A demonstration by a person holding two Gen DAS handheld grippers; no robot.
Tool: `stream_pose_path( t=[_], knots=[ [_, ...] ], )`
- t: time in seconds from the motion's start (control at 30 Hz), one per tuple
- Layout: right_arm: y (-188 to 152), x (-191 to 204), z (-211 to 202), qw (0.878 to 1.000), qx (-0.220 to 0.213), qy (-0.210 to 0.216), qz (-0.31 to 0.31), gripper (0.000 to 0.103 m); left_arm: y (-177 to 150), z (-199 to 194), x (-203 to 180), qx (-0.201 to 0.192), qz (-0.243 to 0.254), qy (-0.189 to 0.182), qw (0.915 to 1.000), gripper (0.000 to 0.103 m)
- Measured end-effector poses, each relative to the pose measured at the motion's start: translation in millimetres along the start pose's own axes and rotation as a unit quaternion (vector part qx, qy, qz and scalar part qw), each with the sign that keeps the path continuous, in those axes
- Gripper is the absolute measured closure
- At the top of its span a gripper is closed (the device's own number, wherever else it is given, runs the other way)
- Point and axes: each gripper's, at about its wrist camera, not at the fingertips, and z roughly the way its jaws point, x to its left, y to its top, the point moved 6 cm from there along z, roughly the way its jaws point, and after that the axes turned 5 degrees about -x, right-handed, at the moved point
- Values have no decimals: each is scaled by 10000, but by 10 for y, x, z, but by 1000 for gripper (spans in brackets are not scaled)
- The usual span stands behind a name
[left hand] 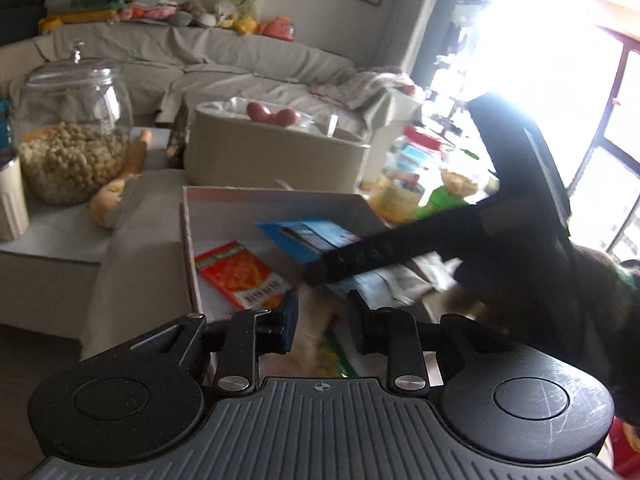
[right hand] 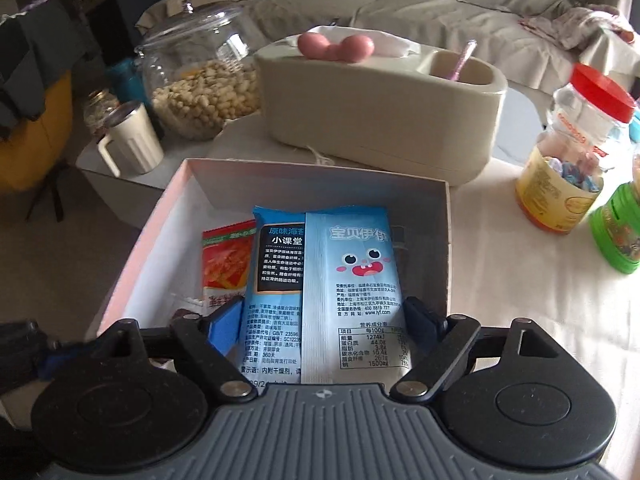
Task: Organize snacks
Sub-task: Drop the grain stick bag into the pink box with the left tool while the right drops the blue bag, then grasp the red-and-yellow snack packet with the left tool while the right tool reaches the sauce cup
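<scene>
A shallow white box [right hand: 320, 184] with pink outer sides stands in front of me on the cloth-covered table. A red-orange snack packet [right hand: 226, 256] lies flat in it. My right gripper [right hand: 324, 320] is open wide, tilted down into the box. A light blue snack packet [right hand: 352, 280] lies lengthwise between its fingers, its edges right at the pads with no visible squeeze. In the left wrist view the box wall [left hand: 280, 200], the red-orange packet [left hand: 244, 276] and the blue packet [left hand: 304, 240] under the right gripper's finger [left hand: 368, 256] all show. My left gripper [left hand: 322, 318] hovers at the box's near edge, jaws narrowly apart, nothing gripped.
A lidded glass jar of puffed snacks [right hand: 200, 92] and a cream mug [right hand: 132, 140] stand left of the box. Behind it is a cream tissue holder [right hand: 380, 112]. A red-lidded candy jar [right hand: 572, 152] and a green-lidded jar [right hand: 616, 232] stand to the right. Loose packets [left hand: 336, 352] lie under the left gripper.
</scene>
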Motion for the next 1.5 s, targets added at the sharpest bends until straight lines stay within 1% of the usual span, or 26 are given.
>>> stream_pose_path(
  t=[0.1,0.17,0.23,0.27,0.3,0.37,0.43,0.5,0.53,0.6,0.67,0.77,0.83,0.87,0.9,1.0,1.07,1.17,1.2,1.27,1.3,1.33,1.37,1.4,1.43,1.5],
  knots=[
    [49,-52,-167,9993,-241,268,105,17,-5,-26,-89,71,-2,-91,9999,72],
    [69,-71,-253,9986,-337,385,134,15,-21,-27,-162,133,27,-89,9999,72],
    [46,-86,-223,9995,-143,272,108,11,-27,0,-217,172,84,-22,9998,72],
    [30,-84,-191,9997,-20,215,90,11,-29,18,-244,191,116,8,9997,72],
    [23,-93,-176,9998,5,172,137,11,-33,34,-266,211,145,32,9997,72],
    [57,-173,-241,9976,-225,246,602,11,-42,41,-304,232,170,68,9996,72],
    [43,-260,-291,9925,-290,451,1100,11,-60,39,-322,302,205,124,9993,72],
    [3,-303,-353,9914,-306,450,1191,11,-81,25,-335,368,250,216,9988,72],
    [-20,-310,-421,9930,-380,344,1064,11,-93,15,-341,391,273,242,9986,72],
    [-92,-312,-611,9958,-638,-23,661,11,-119,-3,-353,423,279,216,9985,72],
    [-234,-328,-855,9944,-948,-434,169,11,-151,-18,-381,468,225,2,9987,72],
    [-583,-401,-1188,9831,-1382,-1135,-389,11,-259,-86,-451,557,131,-524,9970,72],
    [-863,-487,-1340,9762,-1501,-1483,-504,10,-380,-108,-482,638,203,-625,9958,72],
    [-1014,-525,-1378,9760,-1470,-1519,-519,10,-447,-97,-501,696,241,-617,9954,72],
    [-1169,-559,-1388,9786,-1359,-1460,-514,10,-523,-88,-520,776,265,-630,9946,72],
    [-1560,-662,-1309,9897,-903,-1081,-263,10,-747,-35,-589,1105,304,-670,9912,72],
    [-1744,-748,-1243,9927,-677,-996,-83,10,-831,-14,-646,1209,310,-633,9902,72],
    [-1930,-871,-1247,9928,-580,-1041,83,10,-854,-28,-776,1217,335,-736,9893,72],
    [-1978,-913,-1285,9930,-611,-1002,137,10,-852,-31,-820,1206,365,-774,9890,72],
    [-2079,-990,-1320,9937,-518,-955,265,10,-843,-16,-861,1135,398,-803,9895,72],
    [-2111,-1017,-1297,9941,-402,-951,342,10,-832,-2,-854,1077,379,-748,9906,72],
    [-2183,-1061,-1303,9942,-303,-956,394,9,-819,11,-829,997,389,-612,9924,72],
    [-2229,-1055,-1356,9936,-406,-998,336,9,-820,21,-801,911,422,-393,9942,72],
    [-2291,-1063,-1394,9935,-399,-1027,299,9,-819,20,-755,859,424,-188,9952,72],
    [-2338,-1077,-1444,9933,-413,-1043,280,9,-819,40,-700,855,363,-71,9956,72],
    [-2414,-1112,-1539,9925,-486,-1087,269,9,-843,48,-603,907,149,-34,9958,72]
  ],
)
